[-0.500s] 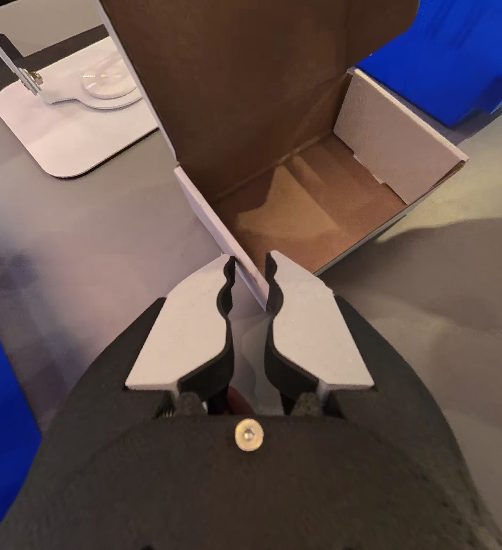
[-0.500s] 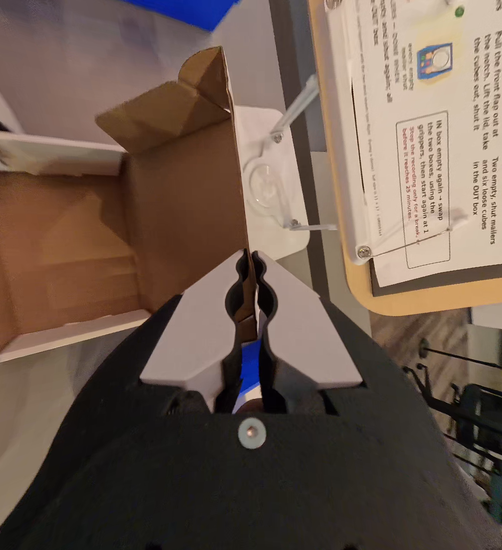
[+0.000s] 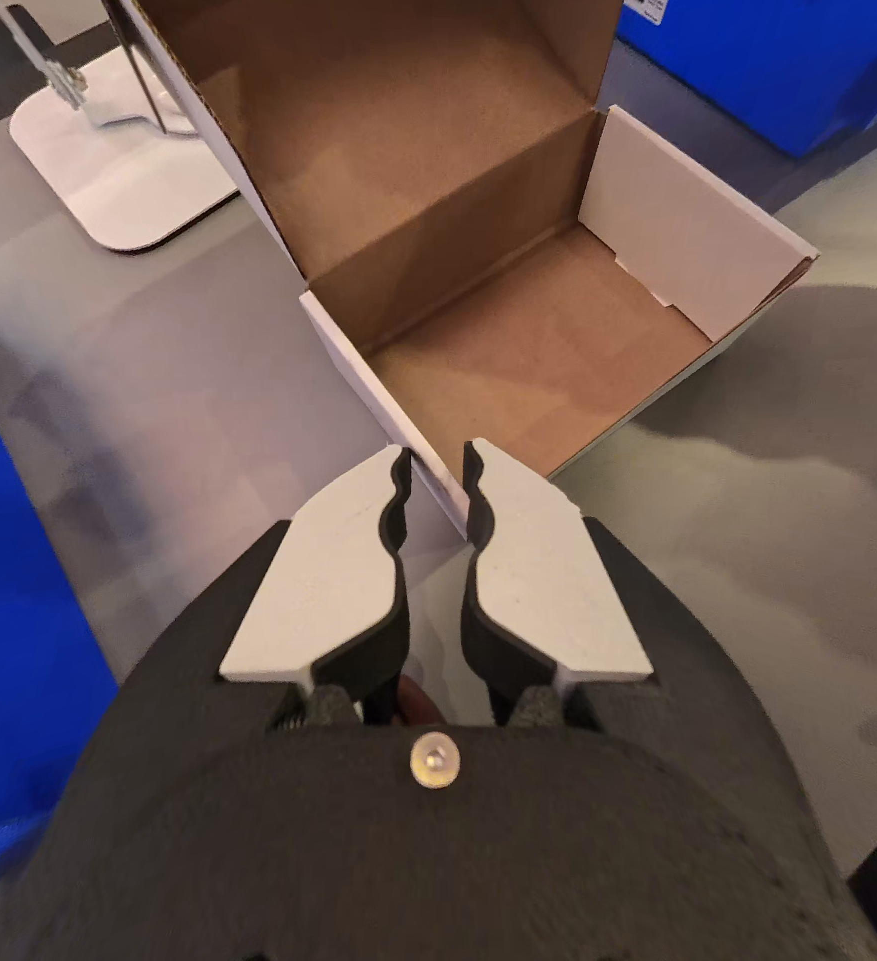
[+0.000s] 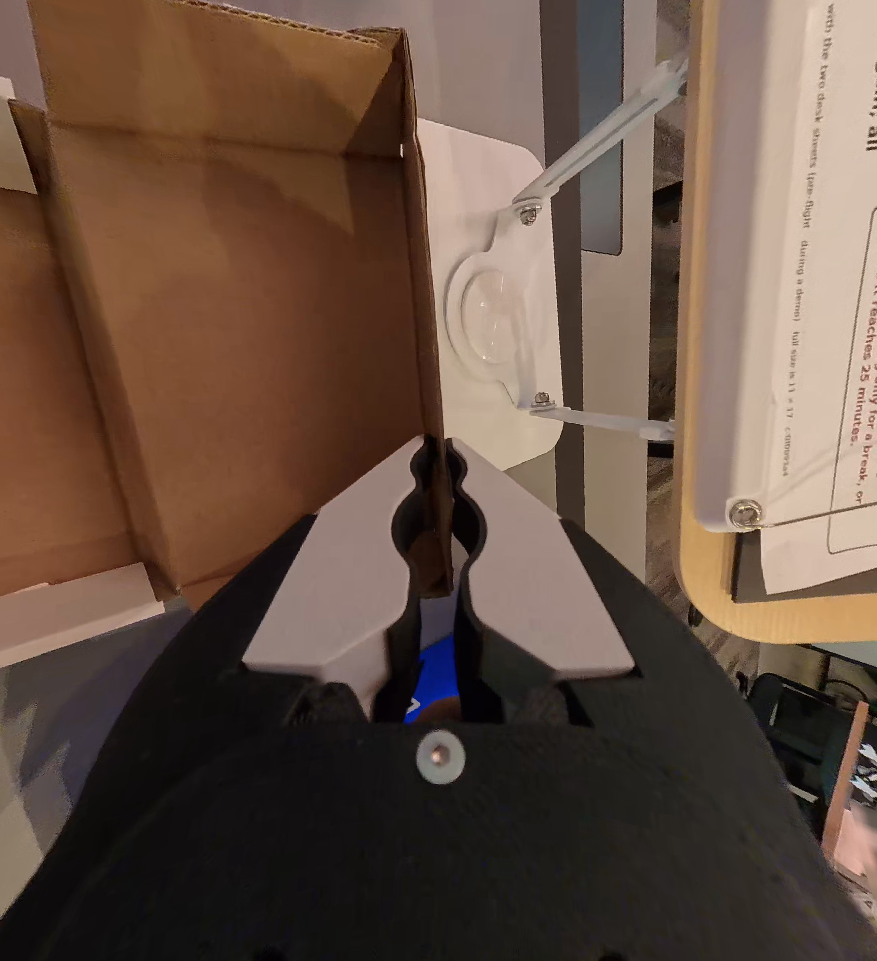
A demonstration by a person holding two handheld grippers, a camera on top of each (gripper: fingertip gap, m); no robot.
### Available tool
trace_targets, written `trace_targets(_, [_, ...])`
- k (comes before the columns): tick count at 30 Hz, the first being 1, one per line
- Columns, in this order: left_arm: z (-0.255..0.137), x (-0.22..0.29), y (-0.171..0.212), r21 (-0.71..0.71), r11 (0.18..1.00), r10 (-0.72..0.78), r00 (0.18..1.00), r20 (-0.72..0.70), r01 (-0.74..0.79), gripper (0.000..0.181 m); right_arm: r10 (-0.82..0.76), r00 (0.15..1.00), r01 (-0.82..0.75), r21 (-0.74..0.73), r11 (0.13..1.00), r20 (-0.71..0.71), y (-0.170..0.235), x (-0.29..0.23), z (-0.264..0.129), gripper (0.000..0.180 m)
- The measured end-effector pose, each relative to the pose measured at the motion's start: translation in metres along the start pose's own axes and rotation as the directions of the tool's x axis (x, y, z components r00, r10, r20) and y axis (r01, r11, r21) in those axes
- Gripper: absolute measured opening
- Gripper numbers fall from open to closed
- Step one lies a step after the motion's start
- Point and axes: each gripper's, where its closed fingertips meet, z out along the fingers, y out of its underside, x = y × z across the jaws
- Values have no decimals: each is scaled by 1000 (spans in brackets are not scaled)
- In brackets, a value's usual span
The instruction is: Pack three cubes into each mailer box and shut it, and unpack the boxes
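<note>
Right tool (image 4: 439, 457) pinches the mailer box (image 3: 685, 234) lid (raised); left tool (image 3: 436, 463) straddles its wall, unclamped.

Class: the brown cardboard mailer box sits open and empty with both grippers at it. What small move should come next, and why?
Probably swing the lid down with the right gripper, which pinches its edge: the brown cardboard mailer box is empty, and the left gripper straddles its wall, open.

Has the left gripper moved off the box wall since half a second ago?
No. The left gripper still straddles the box wall, but its jaws have spread slightly, and the white stand sits about where it was.
</note>
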Motion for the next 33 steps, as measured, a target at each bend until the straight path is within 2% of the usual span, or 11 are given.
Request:
trace_targets(3, [-2,-3,2,-4,1000,-21,1000,16,21,18,26,1000,-25,26,999,-15,-4,3,-6,6])
trace_targets(6, [-2,-4,2,-3,999,-35,999,33,35,15,35,997,-33,17,999,-75,-1,11,-26,26])
trace_targets(12, [-1,-2,1,-2,999,-48,998,38,48,11,108,991,-102,69,992,-84,10,6,-67,36])
trace_targets(17, [0,-2,1,-4,998,-70,996,53,70,10,150,976,-130,132,983,-155,13,10,-110,45])
trace_targets(19, [0,-3,1,-4,996,-85,994,66,85,9,157,978,-131,182,975,-138,5,-5,-136,36])
trace_targets(23, [0,-3,1,7,991,-135,987,93,135,8,171,984,-180,290,940,55,-15,-72,-170,23])
trace_targets(25, [0,-4,1,16,988,-156,982,107,156,8,207,972,-229,250,941,111,-9,-100,-163,23])
trace_targets(27, [0,-3,1,26,984,-179,977,119,177,8,319,937,-340,159,927,144,8,-121,-144,38])
trace_targets(29, [-2,-3,3,30,980,-198,972,129,196,8,439,880,-460,93,883,183,25,-140,-128,41])
trace_targets(31, [-4,-2,4,38,978,-209,969,134,206,8,537,833,-549,77,832,134,37,-143,-114,45])
trace_targets(33, [-6,0,5,38,977,-212,968,136,209,8,628,758,-645,58,762,175,41,-151,-99,44])
